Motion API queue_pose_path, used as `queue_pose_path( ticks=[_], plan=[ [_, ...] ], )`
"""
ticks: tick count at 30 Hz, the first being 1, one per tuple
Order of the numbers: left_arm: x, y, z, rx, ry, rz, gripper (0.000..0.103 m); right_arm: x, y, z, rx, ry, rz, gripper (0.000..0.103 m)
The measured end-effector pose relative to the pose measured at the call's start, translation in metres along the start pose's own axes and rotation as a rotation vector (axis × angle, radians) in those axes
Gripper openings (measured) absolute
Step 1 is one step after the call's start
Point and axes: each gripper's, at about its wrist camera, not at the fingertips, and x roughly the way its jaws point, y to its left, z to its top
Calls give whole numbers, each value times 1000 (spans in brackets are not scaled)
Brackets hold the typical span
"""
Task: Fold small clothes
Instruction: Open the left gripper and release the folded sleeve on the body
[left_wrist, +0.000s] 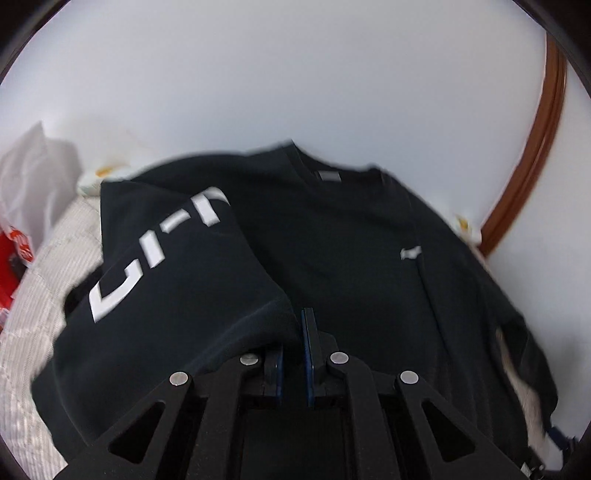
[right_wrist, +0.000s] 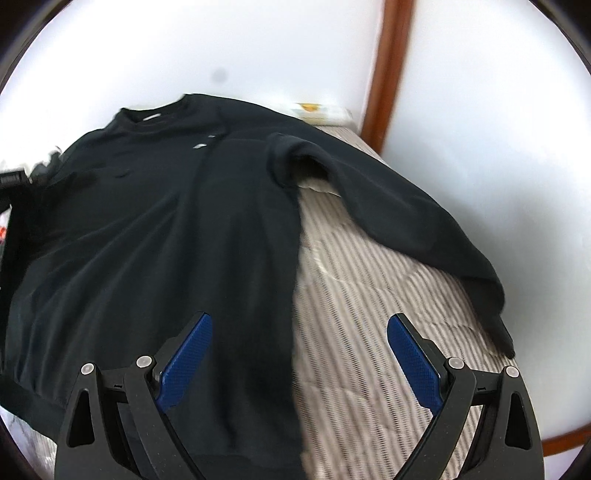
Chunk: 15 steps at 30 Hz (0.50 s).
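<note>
A black sweatshirt (left_wrist: 332, 240) lies spread on a striped quilt, collar at the far end. My left gripper (left_wrist: 295, 325) is shut on the cuff of the left sleeve (left_wrist: 177, 280), which bears white letters and is drawn over the shirt's body. In the right wrist view the sweatshirt (right_wrist: 147, 221) fills the left half, and its other sleeve (right_wrist: 406, 218) stretches out to the right across the quilt. My right gripper (right_wrist: 299, 354) is open and empty, just above the shirt's right side edge near the hem.
The striped beige quilt (right_wrist: 369, 295) covers the bed. A white wall and a brown wooden frame (right_wrist: 388, 66) stand behind. A white plastic bag (left_wrist: 33, 177) and a red package (left_wrist: 14, 258) lie at the far left. A small patterned pillow (right_wrist: 325, 110) lies by the wall.
</note>
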Motion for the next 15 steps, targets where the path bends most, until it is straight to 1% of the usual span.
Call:
queue_pose_path(
  ticks=[3,4,5,6,7,9,10,11,12,13,15],
  plan=[
    [5,-10,-12,19,55,27,11,2,-9,-2,12,3,-4,95],
    [3,-11,-15,20,68,31,15,1,-10,-3,11,0,-5,95],
    [-1,-9,-19,16,75,26,22,0,-8,-3,7,-6,-4,95],
    [-9,-7,-24,12,73,13,27,-2,-6,-3,1,-12,-2,95],
    [-15,-6,-29,14,65,8,33,-5,-2,-3,-11,-25,7,95],
    [-32,0,-39,36,47,11,43,-9,6,-1,-35,-43,24,95],
    [-38,3,-42,47,42,13,56,-12,13,1,-50,-55,36,95],
    [-49,9,-48,62,27,22,59,-14,18,3,-62,-69,51,95],
    [-62,17,-57,75,6,37,59,-16,27,5,-80,-79,70,95],
    [-68,23,-60,79,1,48,59,-16,34,8,-93,-80,79,95],
    [-85,45,-75,68,1,81,59,-19,56,13,-134,-106,116,91]
  ],
)
